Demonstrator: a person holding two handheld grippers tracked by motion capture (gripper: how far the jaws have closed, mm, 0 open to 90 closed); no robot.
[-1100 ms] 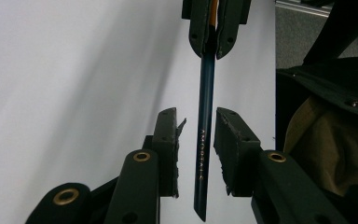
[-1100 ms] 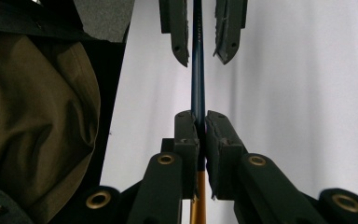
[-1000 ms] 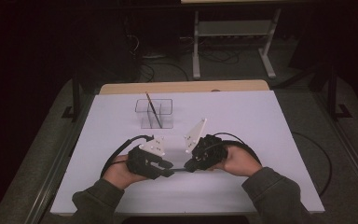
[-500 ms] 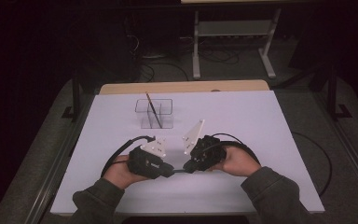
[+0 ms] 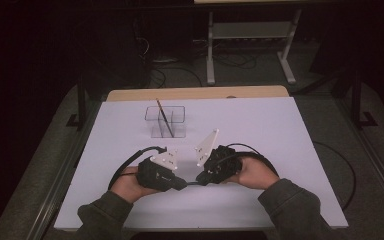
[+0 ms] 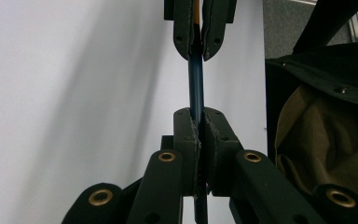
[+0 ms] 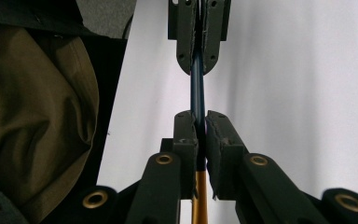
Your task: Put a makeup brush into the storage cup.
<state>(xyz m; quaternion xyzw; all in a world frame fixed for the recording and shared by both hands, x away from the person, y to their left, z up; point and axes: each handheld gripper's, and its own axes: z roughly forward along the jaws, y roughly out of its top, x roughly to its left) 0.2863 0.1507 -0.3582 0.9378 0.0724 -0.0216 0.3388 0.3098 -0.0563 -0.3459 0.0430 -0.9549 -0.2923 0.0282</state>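
The 2 grippers face each other nose to nose low over the white table point(image 5: 290, 130), with a thin dark-blue pencil point(image 6: 196, 81) bridging the short gap between them; its long axis runs straight from one gripper to the other, level with the table and roughly across it from the person's left to right. The left gripper point(image 6: 197, 122) has just been closing and its jaws now stand together on the blue shaft, pads pressing both sides. The right gripper point(image 7: 197, 122) is clamped on the same pencil, though its jaws have just eased a little; a sliver of light shows beside the shaft on one side, and the yellow part of the pencil runs back between its jaws. In the high view the left gripper point(image 5: 184, 184) and right gripper point(image 5: 198, 181) nearly meet, so neither hand is nearer; both share the pencil. A clear box point(image 5: 166, 121) stands well apart, farther up the table, with 1 pencil-like stick point(image 5: 164, 117) leaning in it. Judging by this, the handover turns on the right grip letting go along that shared axis.
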